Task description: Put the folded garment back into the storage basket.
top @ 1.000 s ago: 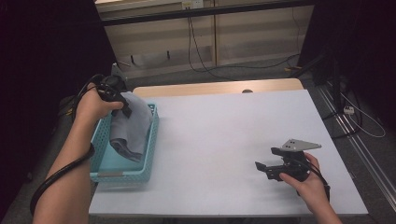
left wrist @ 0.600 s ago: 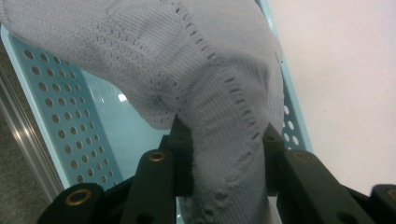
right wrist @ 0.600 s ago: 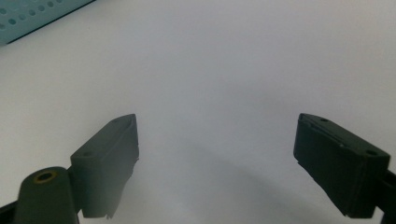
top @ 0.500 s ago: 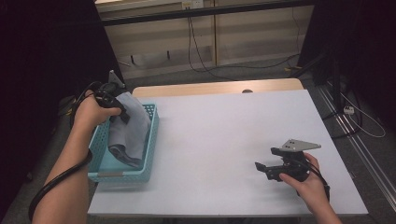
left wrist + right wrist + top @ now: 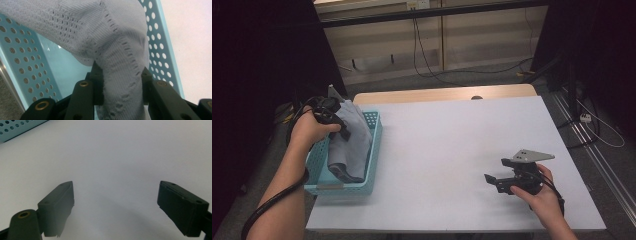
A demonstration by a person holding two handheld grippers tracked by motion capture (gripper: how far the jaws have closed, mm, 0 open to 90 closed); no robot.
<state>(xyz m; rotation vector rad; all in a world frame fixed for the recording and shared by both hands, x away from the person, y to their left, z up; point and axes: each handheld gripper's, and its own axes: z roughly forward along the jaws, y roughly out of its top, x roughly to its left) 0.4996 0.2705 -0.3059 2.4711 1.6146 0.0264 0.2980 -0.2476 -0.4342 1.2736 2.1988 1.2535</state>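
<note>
The left tool (image 5: 343,131) is clamped on a bunched fold of a grey knitted garment (image 5: 352,142), and the left gripper view shows the knit (image 5: 120,62) squeezed between the two black jaws. The garment hangs from that grip into the teal perforated basket (image 5: 373,150), which stands at the left edge of the white desk (image 5: 452,150). Its lower end, with what looks like a darker hem, though the high view is too dim to be sure, rests on the basket floor while its upper part is held above the rim.

The step in hand appears to be lowering the garment into the basket. The next move probably calls for bringing the left tool down until the cloth lies slack inside the walls, then parting the jaws and lifting clear without snagging the knit.

The right tool (image 5: 493,181) rests low over the bare desk, well apart from the basket, its jaws wide apart and holding nothing.
</note>
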